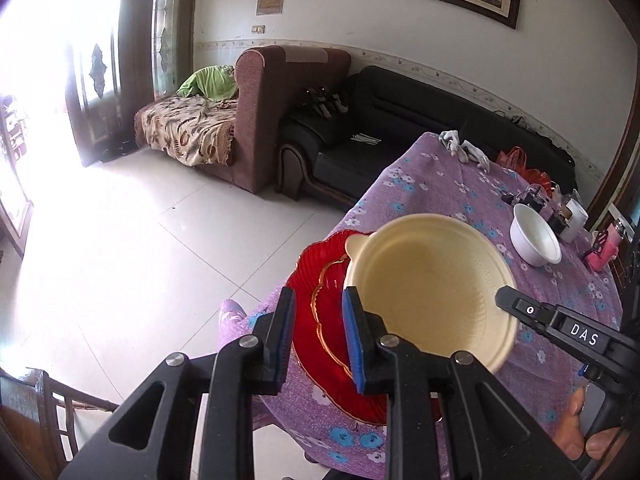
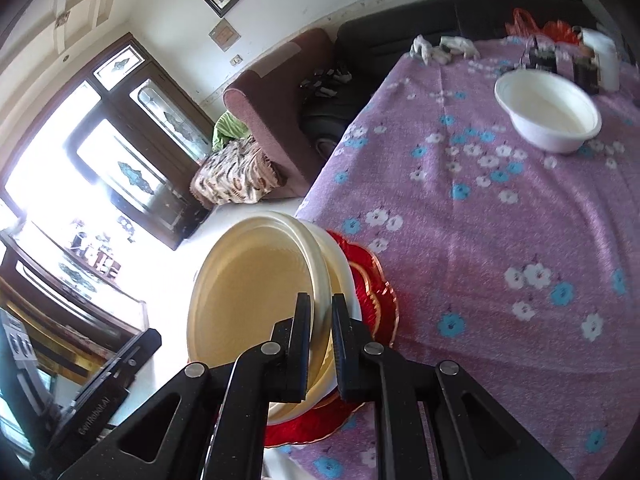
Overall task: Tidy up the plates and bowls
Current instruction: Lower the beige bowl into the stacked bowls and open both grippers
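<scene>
A purple flowered tablecloth (image 2: 500, 240) is covering the table and carrying everything else. Near its corner edge, a large red scalloped plate (image 1: 304, 280) is lying flat with a smaller red gold-rimmed plate (image 1: 328, 304) sitting on top of it. Above these two, a cream bowl (image 1: 432, 284) is tilting steeply, its mouth facing the left camera and its lower side hanging over the red plates — whether it is touching them cannot be told. The right gripper (image 2: 321, 344) is pinching the cream bowl's rim, its black fingers pressing on either side of the wall. The left gripper (image 1: 320, 336) is standing with its blue-padded fingers slightly apart over the red plates, just beside the cream bowl's rim, with nothing clamped between the pads. A white bowl (image 2: 548, 112) is sitting upright well apart from the stack, toward the far end of the table, near small dark containers (image 2: 560, 60) — those are too blurred to identify.
</scene>
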`<state>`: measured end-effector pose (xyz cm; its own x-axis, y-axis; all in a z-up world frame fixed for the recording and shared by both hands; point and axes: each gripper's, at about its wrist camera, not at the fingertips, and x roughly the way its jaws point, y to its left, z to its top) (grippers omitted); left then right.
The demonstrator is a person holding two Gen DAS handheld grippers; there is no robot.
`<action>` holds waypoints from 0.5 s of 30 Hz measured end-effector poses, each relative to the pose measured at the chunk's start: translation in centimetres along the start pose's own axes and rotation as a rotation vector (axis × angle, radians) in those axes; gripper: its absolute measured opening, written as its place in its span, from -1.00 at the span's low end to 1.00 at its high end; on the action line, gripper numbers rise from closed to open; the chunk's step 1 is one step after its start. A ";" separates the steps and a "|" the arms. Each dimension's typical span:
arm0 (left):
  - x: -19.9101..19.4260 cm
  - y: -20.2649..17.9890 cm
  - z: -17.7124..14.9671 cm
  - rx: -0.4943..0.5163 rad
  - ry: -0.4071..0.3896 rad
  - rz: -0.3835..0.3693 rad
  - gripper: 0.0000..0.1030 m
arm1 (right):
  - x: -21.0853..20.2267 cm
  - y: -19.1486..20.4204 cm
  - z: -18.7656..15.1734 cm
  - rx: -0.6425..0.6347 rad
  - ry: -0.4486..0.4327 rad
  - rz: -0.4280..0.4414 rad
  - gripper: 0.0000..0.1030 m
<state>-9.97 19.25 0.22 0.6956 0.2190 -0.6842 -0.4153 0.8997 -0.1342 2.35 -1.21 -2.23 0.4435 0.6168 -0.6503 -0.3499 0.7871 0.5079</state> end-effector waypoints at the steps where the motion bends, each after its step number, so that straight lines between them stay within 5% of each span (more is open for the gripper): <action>1: 0.0 0.1 0.0 0.000 -0.001 0.002 -0.55 | -0.2 0.2 0.0 -0.018 -0.011 -0.020 -0.76; 8: 0.1 0.2 0.1 -0.004 0.000 0.004 -0.55 | -0.6 4.5 -1.1 -0.306 -0.086 -0.216 -0.76; 12: 0.2 0.2 0.2 -0.006 -0.001 0.007 -0.55 | -1.5 6.1 -1.8 -0.433 -0.217 -0.352 -0.76; 15: 0.3 0.2 0.3 -0.012 0.001 0.005 -0.55 | -2.4 5.7 -1.4 -0.419 -0.255 -0.332 -0.76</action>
<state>-9.65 19.65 0.19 0.6927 0.2232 -0.6858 -0.4257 0.8942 -0.1389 -1.82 1.82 1.44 0.7512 0.3593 -0.5537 -0.4313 0.9022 0.0003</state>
